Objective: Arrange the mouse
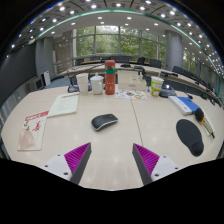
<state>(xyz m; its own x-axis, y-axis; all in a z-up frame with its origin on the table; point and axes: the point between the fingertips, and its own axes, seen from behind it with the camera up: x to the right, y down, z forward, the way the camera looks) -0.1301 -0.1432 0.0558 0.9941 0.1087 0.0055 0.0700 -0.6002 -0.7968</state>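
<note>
A dark grey mouse (104,121) lies on the light wooden table (115,145), ahead of the fingers and a little left of their midline. A black oval mouse mat (190,137) lies to the right, beyond the right finger. My gripper (112,158) is open and empty, its two magenta pads spread wide over bare table, well short of the mouse.
A booklet (32,130) and a paper sheet (63,104) lie on the left. A red bottle (110,77), cups (96,84) and small items stand at the back. Pens and a marker (205,122) lie at the right, past a blue-and-white box (186,103).
</note>
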